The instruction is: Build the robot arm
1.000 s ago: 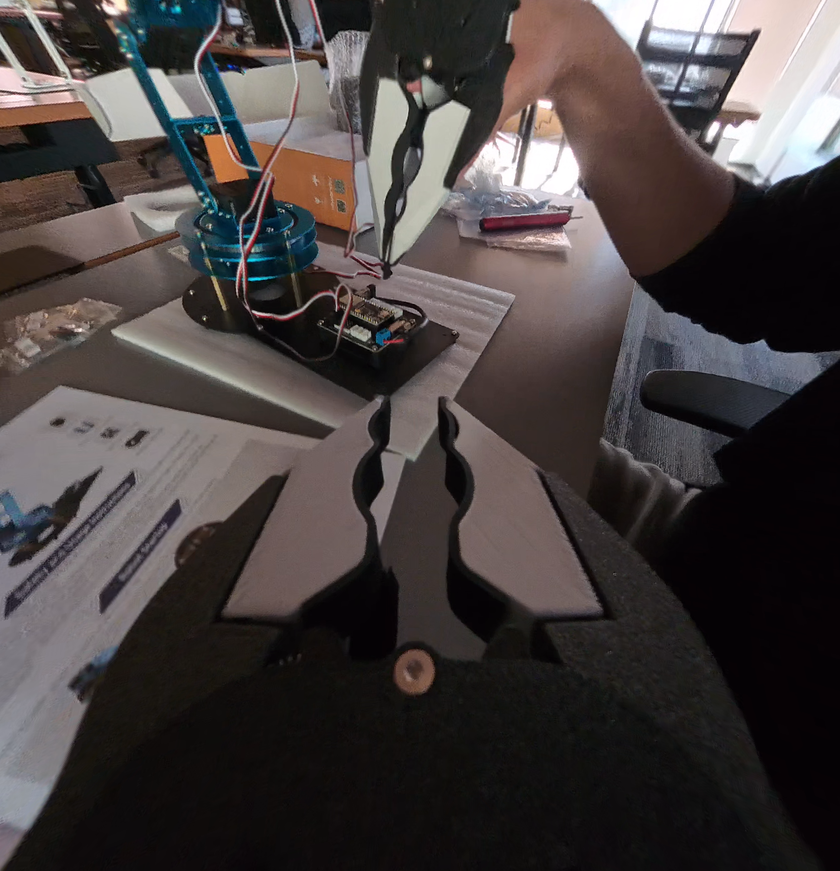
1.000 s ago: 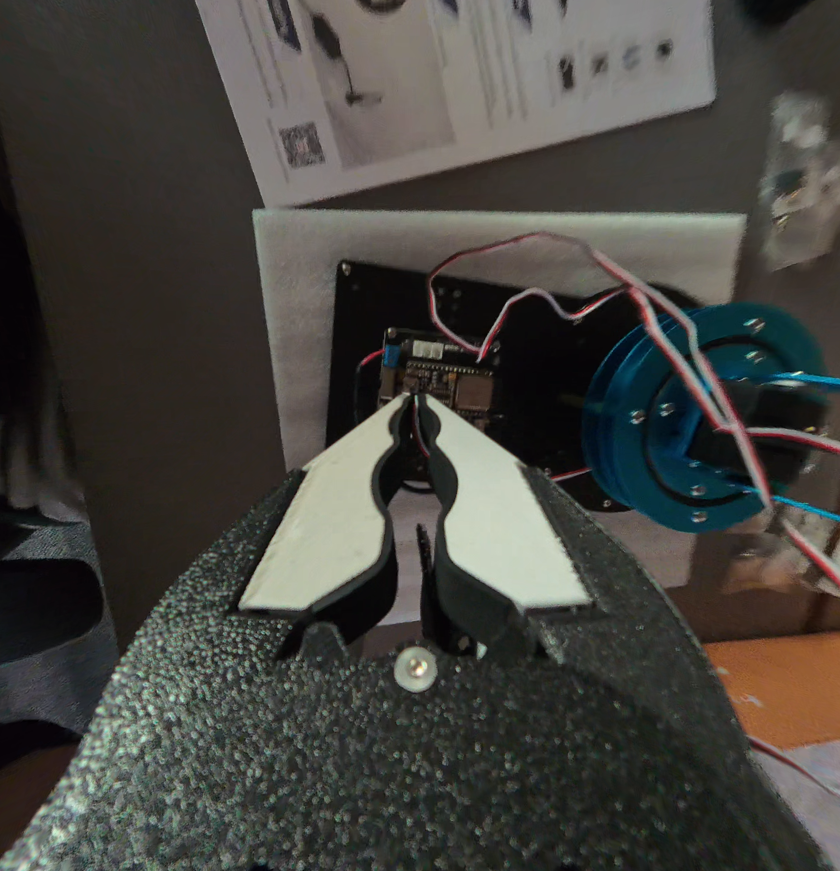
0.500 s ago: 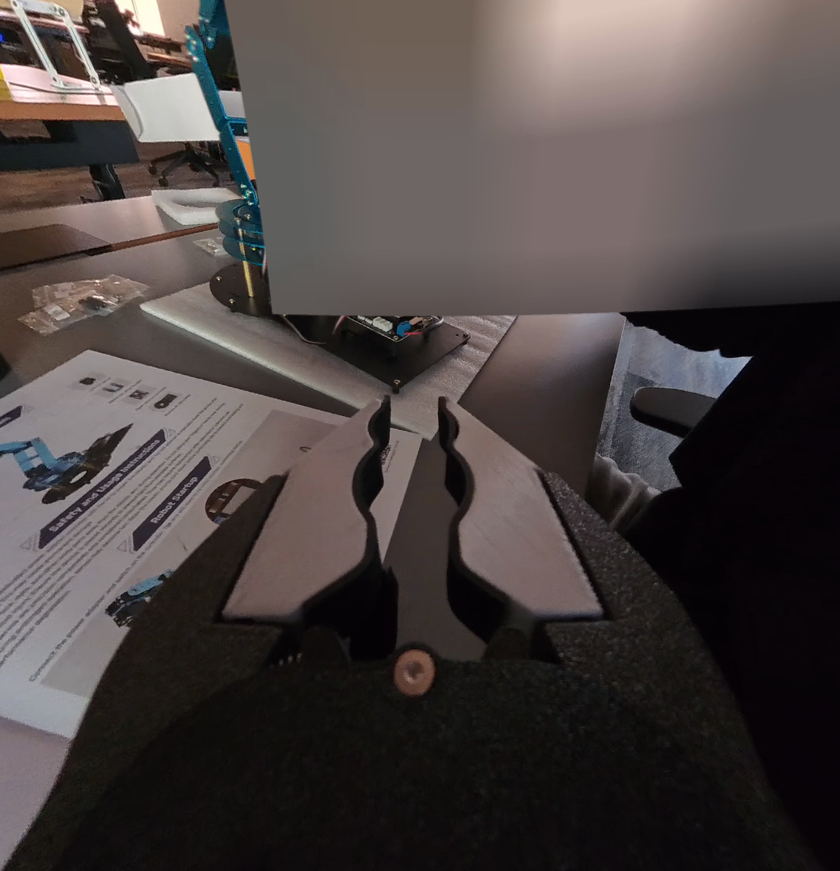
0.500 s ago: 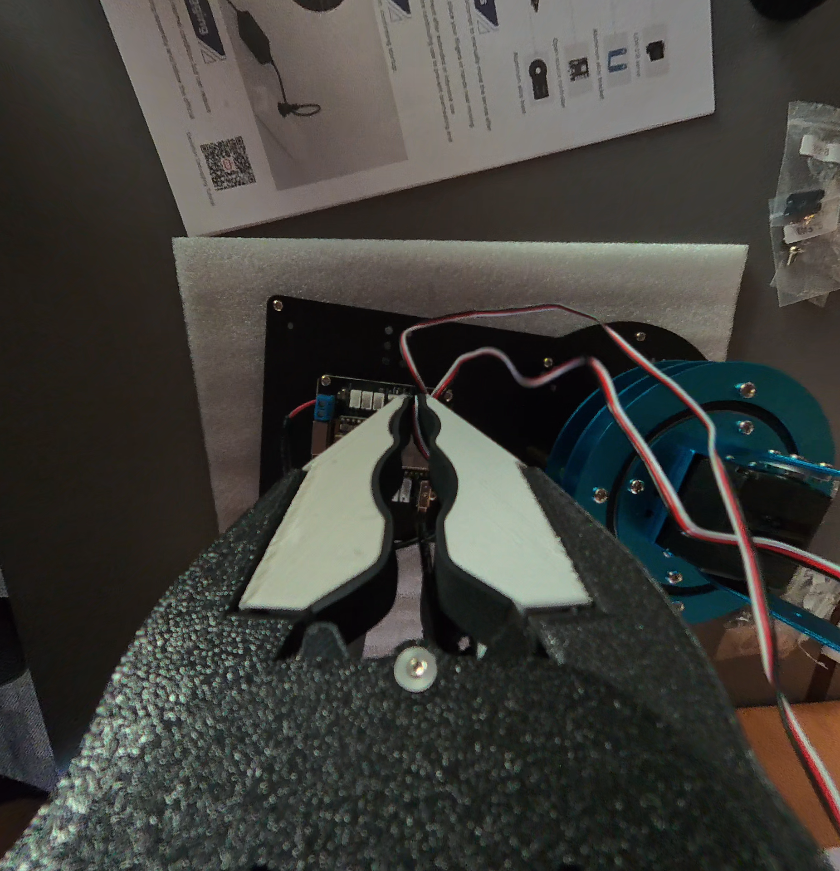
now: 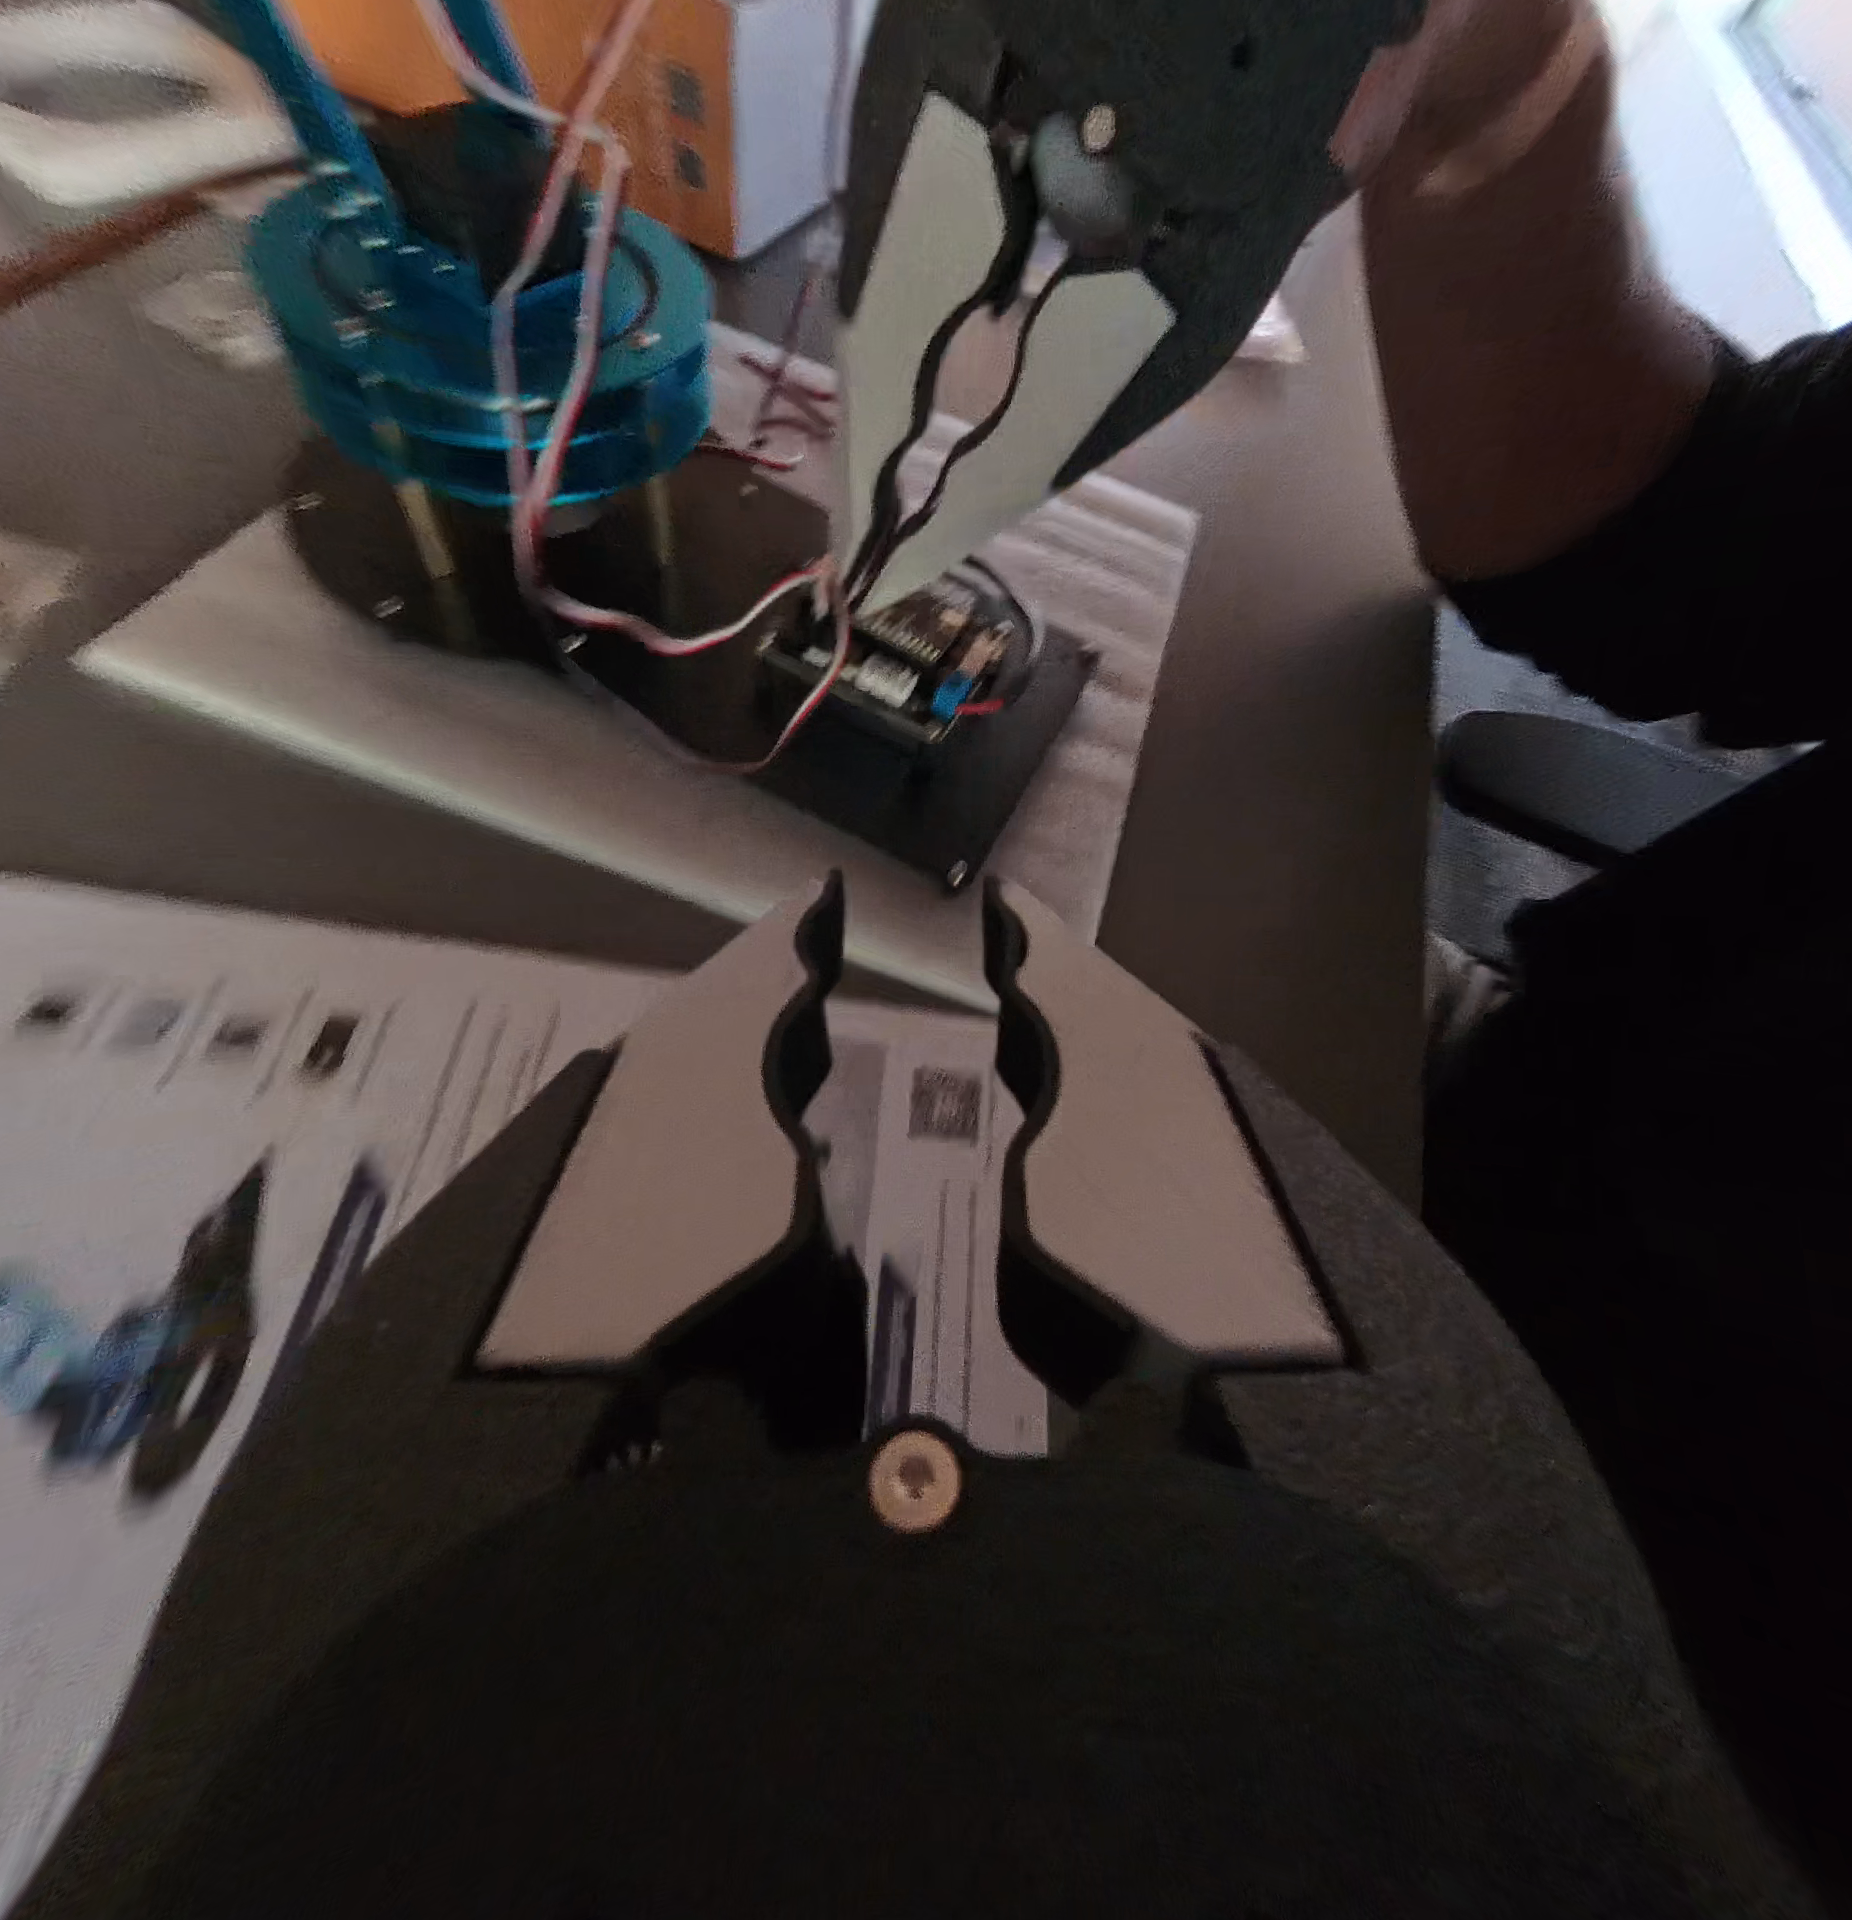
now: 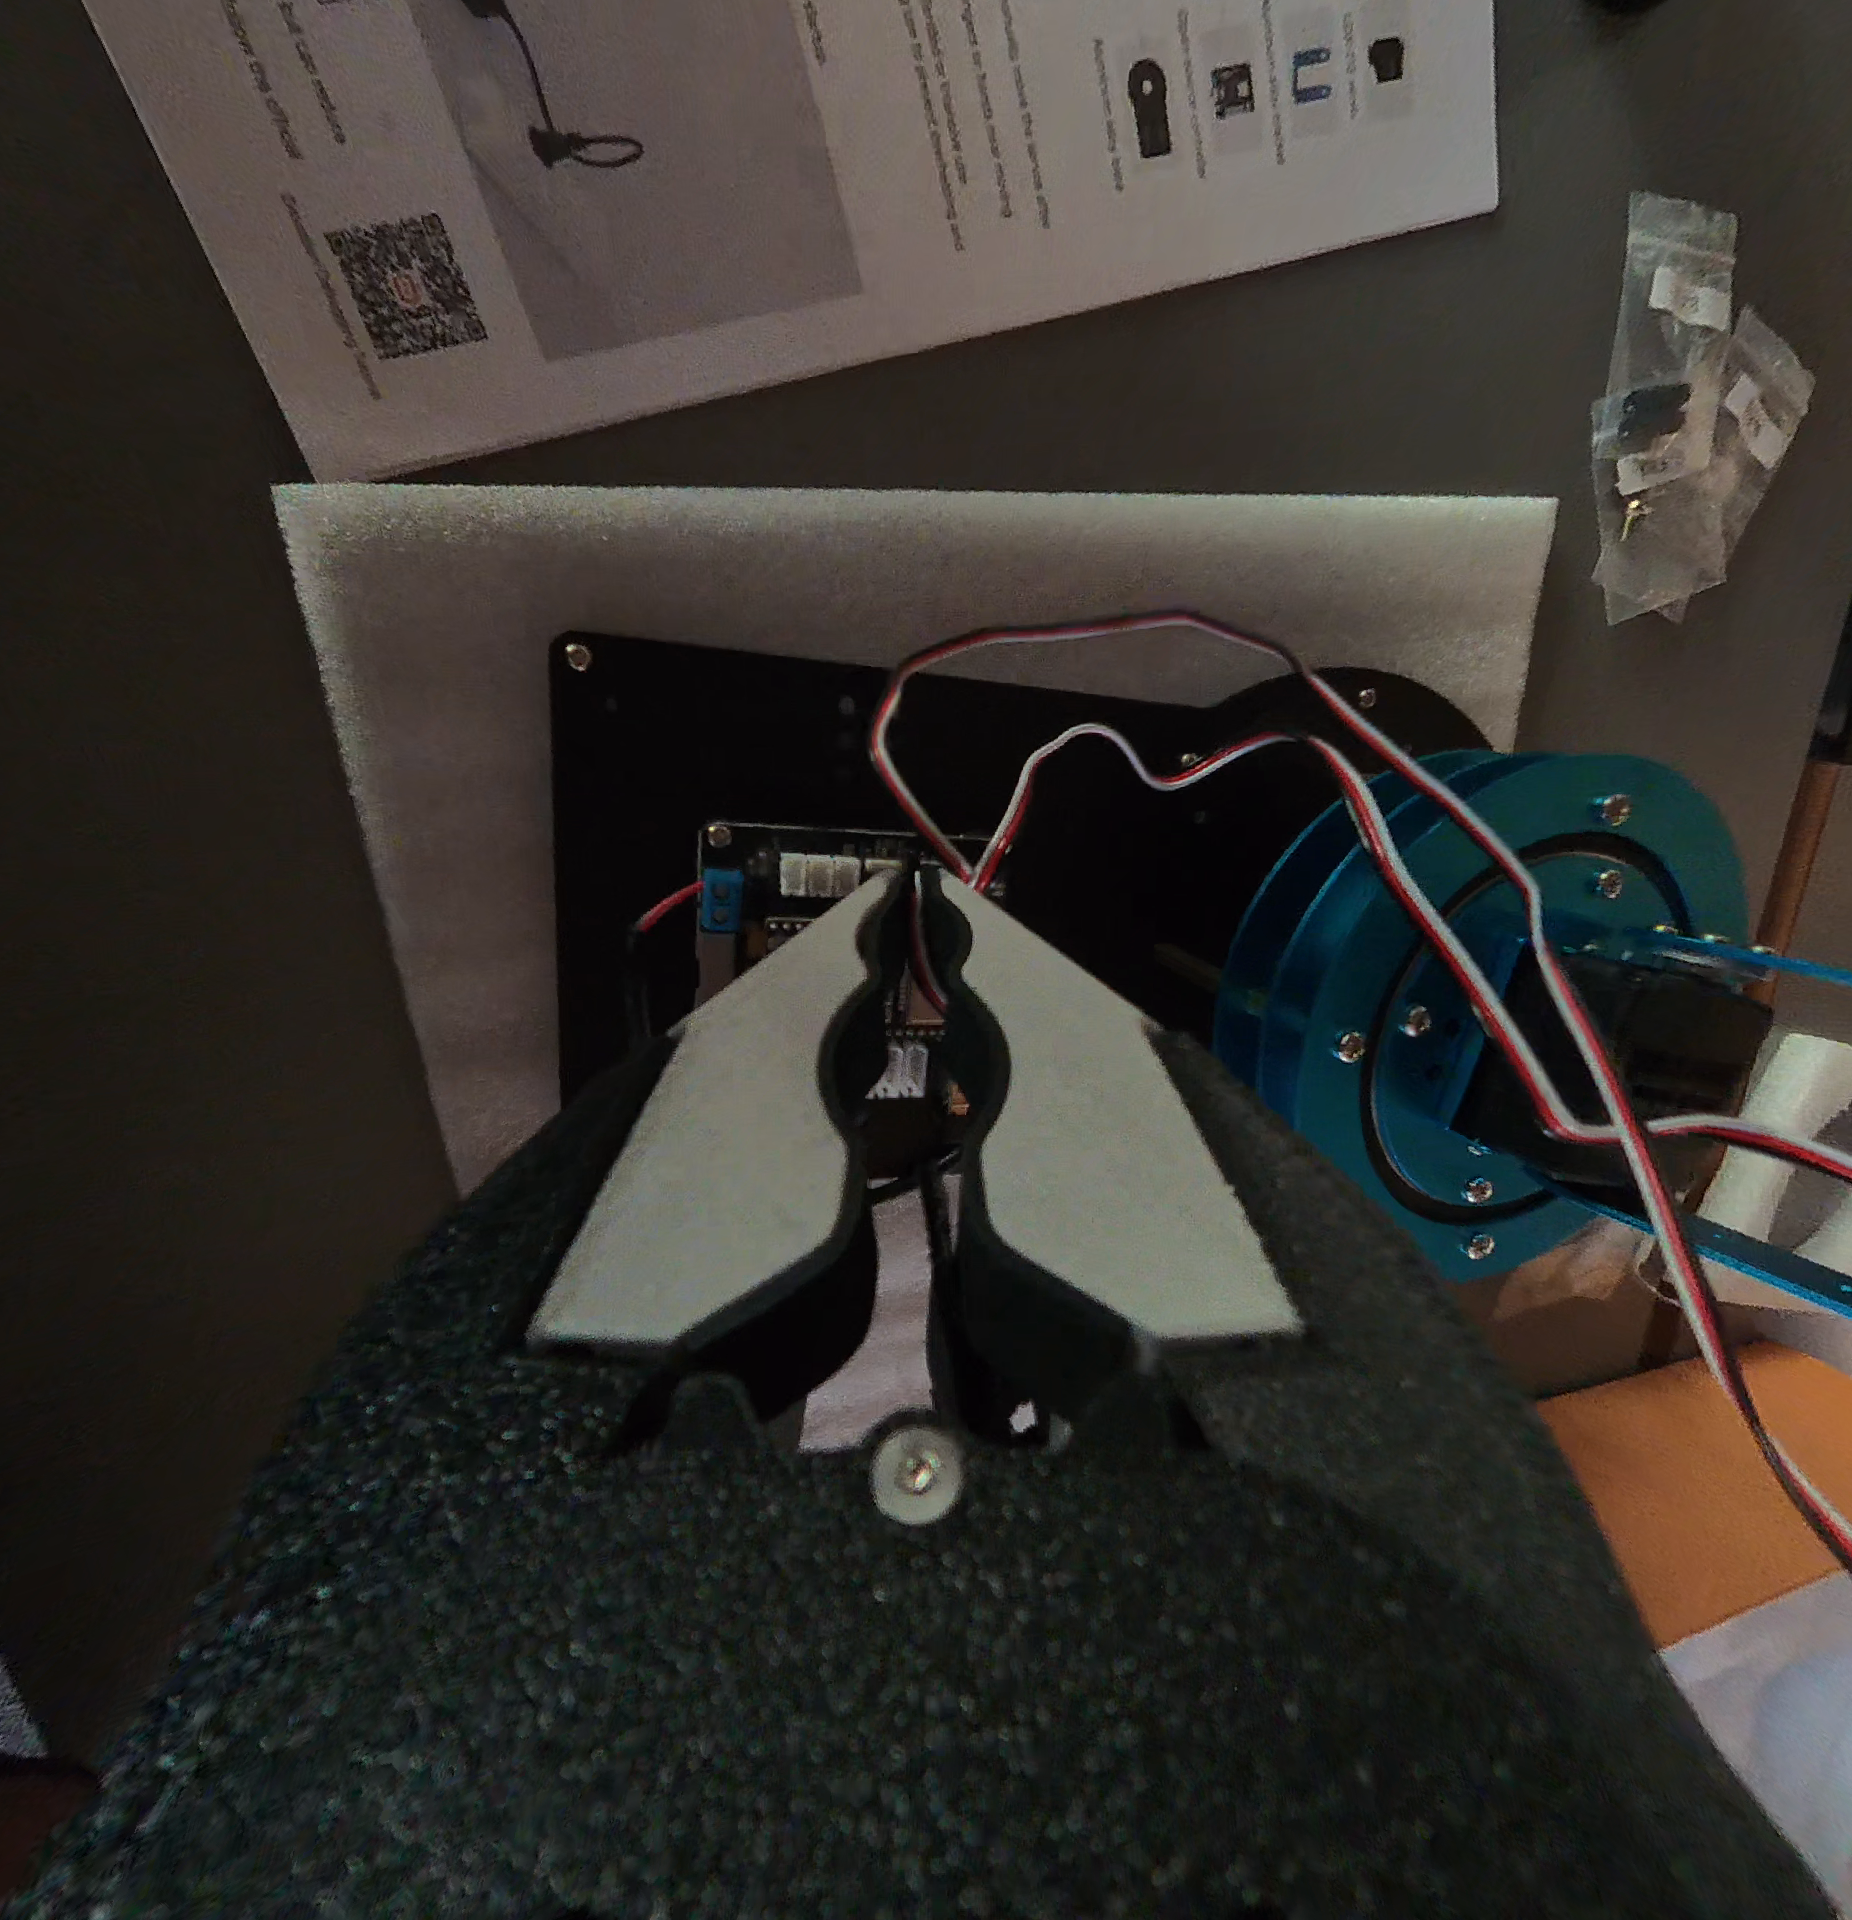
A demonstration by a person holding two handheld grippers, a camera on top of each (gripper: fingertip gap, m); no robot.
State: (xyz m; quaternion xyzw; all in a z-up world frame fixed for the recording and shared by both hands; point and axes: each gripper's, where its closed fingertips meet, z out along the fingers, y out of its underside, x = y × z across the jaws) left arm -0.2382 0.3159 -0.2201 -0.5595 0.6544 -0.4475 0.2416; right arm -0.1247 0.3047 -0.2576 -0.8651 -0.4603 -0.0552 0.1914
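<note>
grey desk (image 6: 122, 727) under foam sheet (image 6: 486, 582) | right gripper (image 6: 914, 883) pinched on servo wire (image 6: 906, 727) right at control board (image 6: 797, 883) | left gripper (image 5: 911, 914) parted, empty, near board, over leaflet (image 5: 278, 1039) | risk: wire tugged, plug or pins strained

A: What is the left gripper (image 5: 911, 904) showing?
B: Pale grey fingers (image 5: 693, 1143) with wavy black inner edges, sitting in a grainy black body (one brass-coloured screw).
A: And the right gripper (image 6: 914, 881)?
B: It's looking identical; the person is wearing a black sleeve (image 5: 1680, 540).
</note>
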